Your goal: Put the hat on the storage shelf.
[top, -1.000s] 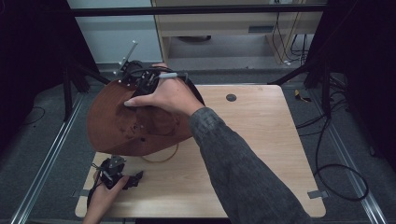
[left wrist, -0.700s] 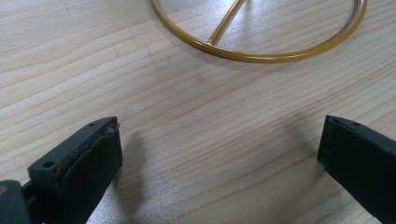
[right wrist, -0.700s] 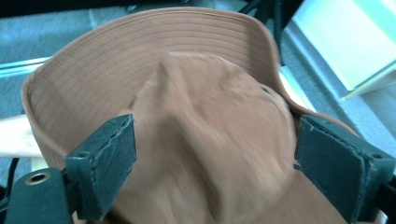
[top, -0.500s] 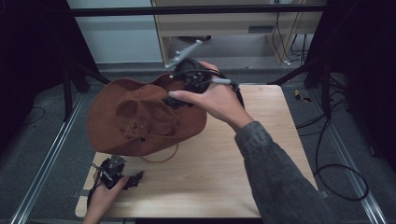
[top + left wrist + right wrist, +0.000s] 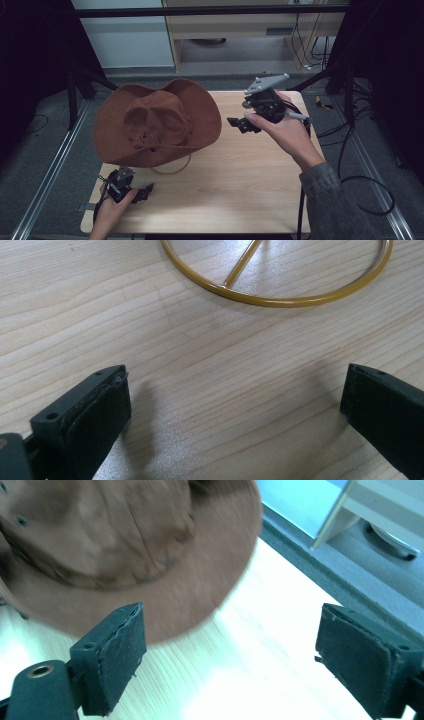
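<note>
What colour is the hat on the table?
Rust brown hat, with small dark eyelets on the crown; clearest in the high view.

The high view looks forward and down over the whole pale wooden tabletop [image 5: 240, 175]. The left gripper view sits close above its grain, level with a thin gold wire ring [image 5: 280, 299]. The right gripper view, higher, shares the wide-brimmed brown suede hat [image 5: 125, 545] with the high view.

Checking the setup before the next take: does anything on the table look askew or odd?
The brown hat sits tilted on a gold wire ring stand, its brim overhanging the table's left edge. Small dark holes dot the crown; whether they are vents or damage, I cannot tell. Both claws are open and clear of it.
</note>
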Demonstrator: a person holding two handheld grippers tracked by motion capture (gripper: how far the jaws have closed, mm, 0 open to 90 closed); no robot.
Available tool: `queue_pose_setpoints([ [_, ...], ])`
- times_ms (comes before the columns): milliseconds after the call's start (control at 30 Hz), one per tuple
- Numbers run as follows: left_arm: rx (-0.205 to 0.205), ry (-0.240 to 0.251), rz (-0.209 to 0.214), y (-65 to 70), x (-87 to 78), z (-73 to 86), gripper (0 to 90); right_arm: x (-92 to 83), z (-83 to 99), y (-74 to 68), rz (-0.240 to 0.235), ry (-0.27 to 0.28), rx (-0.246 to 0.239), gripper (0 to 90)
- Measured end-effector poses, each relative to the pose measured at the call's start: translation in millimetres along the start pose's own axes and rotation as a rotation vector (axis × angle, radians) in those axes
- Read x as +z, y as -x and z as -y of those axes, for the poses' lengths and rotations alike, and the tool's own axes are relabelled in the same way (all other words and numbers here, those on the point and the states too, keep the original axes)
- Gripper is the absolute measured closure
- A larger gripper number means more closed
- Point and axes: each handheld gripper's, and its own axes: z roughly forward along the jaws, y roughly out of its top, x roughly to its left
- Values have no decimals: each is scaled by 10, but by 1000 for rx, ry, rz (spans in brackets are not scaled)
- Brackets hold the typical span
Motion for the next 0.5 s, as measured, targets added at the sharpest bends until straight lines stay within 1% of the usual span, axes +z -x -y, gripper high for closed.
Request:
queue_pose_setpoints([
  [100, 0, 0, 0, 0, 0, 0, 0, -21, 246, 39, 24, 7, 23, 156],
  [133, 0, 0, 0, 0, 0, 0, 0, -21, 246, 39, 24, 7, 23, 156],
  [167, 0, 0, 0, 1, 0, 0, 0, -12, 401, 46, 40, 6, 27, 159],
  [267, 0, 0, 1, 1, -1, 0, 0, 22, 630, 37, 51, 1, 38, 166],
  [300, 1, -1, 1, 0, -1, 0, 0, 46, 743, 30, 61, -6, 39, 168],
  [333, 2, 0, 3, -1, -1, 1, 0, 62, 814, 23, 70, -9, 42, 170],
  [367, 2, 0, 3, -1, -1, 1, 0, 92, 937, 15, 79, -16, 46, 176],
  [400, 4, 2, 6, -7, 0, 2, 0, 117, 1038, 9, 82, -23, 57, 180],
  [433, 4, 2, 6, -7, 0, 2, 0, 117, 1038, 9, 82, -23, 57, 180],
  [467, 6, 2, 8, -10, 0, 1, 0, 175, 1231, -11, 104, -63, 61, 181],
  [500, 11, 5, 9, -20, 3, -1, 0, 203, 1326, -20, 117, -74, 67, 187],
])
